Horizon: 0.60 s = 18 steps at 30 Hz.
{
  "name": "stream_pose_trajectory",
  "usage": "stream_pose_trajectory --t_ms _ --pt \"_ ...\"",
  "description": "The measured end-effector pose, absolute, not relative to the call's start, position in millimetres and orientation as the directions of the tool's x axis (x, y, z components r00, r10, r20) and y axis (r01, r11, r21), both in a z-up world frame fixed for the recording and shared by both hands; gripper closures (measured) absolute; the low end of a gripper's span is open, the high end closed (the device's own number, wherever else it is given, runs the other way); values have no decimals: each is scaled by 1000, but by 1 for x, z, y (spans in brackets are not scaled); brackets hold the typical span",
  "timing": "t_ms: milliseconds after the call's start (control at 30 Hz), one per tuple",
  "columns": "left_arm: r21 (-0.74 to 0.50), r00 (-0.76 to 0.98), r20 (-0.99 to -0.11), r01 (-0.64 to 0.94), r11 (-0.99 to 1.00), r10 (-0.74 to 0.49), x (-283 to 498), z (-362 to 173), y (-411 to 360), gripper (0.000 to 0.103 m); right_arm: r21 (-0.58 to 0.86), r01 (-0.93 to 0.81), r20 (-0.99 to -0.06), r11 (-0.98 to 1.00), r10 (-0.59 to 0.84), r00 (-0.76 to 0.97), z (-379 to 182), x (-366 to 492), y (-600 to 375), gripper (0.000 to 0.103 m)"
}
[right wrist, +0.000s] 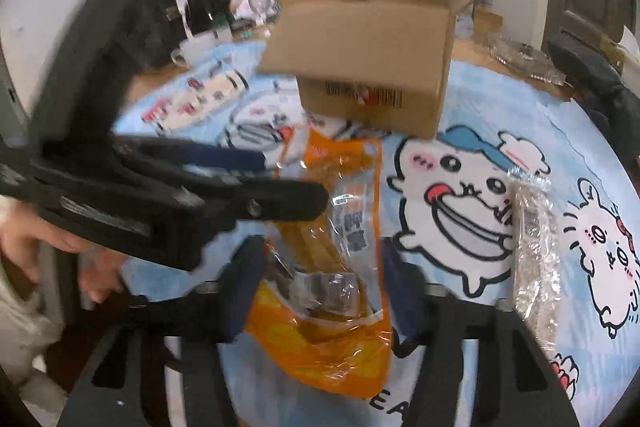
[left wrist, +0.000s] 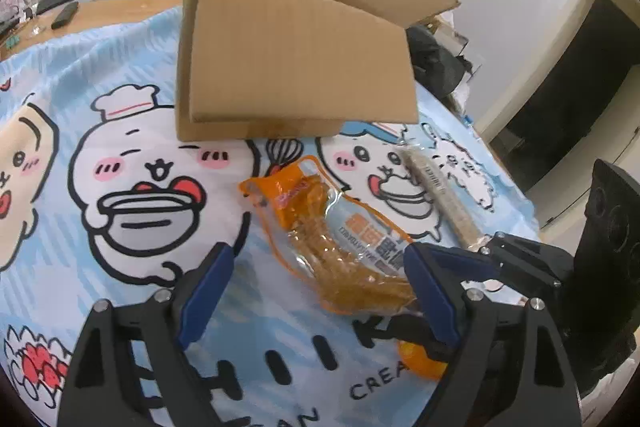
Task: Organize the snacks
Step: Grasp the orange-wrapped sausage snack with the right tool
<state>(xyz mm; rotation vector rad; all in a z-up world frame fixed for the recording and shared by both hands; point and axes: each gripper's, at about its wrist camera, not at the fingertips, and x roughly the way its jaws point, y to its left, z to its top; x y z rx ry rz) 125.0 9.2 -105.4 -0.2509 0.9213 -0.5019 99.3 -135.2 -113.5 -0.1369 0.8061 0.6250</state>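
Observation:
An orange and clear snack bag lies on the cartoon tablecloth in front of an open cardboard box. A clear-wrapped grey snack bar lies to its right. My left gripper is open, its right finger over the bag's near end. In the right wrist view the bag lies between the open fingers of my right gripper. The left gripper reaches in from the left, just above the bag. The bar lies to the right, the box behind.
A mug and dark clutter stand on the wooden table beyond the cloth at the back left. A remote lies on the wood at far left. A dark bag sits past the table's right edge.

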Motion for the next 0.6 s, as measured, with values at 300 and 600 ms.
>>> stream_pose_trajectory --t_ms 300,600 --pt "-479 499 -656 306 823 -567 123 -99 16 45 181 -618 -651 765 564 508 -94 86 -143 62" --pt "-479 534 -641 284 831 -552 120 -94 31 76 200 -622 -658 757 574 487 -99 89 -138 61"
